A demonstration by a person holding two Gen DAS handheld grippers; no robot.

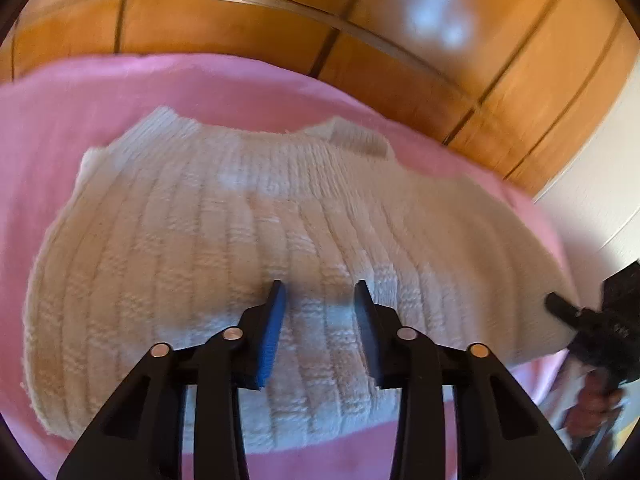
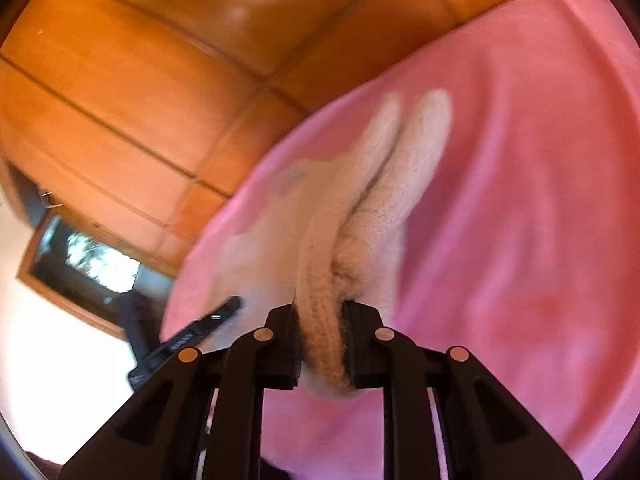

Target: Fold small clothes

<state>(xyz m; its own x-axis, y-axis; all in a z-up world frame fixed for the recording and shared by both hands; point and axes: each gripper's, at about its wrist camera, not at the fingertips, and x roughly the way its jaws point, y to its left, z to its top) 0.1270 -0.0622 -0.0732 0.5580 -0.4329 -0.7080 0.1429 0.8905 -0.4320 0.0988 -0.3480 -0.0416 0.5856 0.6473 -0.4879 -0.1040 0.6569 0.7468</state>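
Observation:
A small cream knitted sweater (image 1: 224,248) lies spread on a pink cloth (image 1: 80,92). My left gripper (image 1: 320,300) is open and empty, hovering over the sweater's near middle. My right gripper (image 2: 320,316) is shut on a bunched edge of the sweater (image 2: 320,332), lifting it so the knit folds up in a ridge. In the left wrist view the right gripper (image 1: 560,306) shows at the sweater's right edge. In the right wrist view the left gripper (image 2: 224,312) shows at the left, beside the sweater.
The pink cloth (image 2: 520,160) covers a surface in front of orange wooden panelled doors (image 1: 400,20). A white wall (image 2: 60,360) and a dark framed picture (image 2: 84,264) show at the left of the right wrist view.

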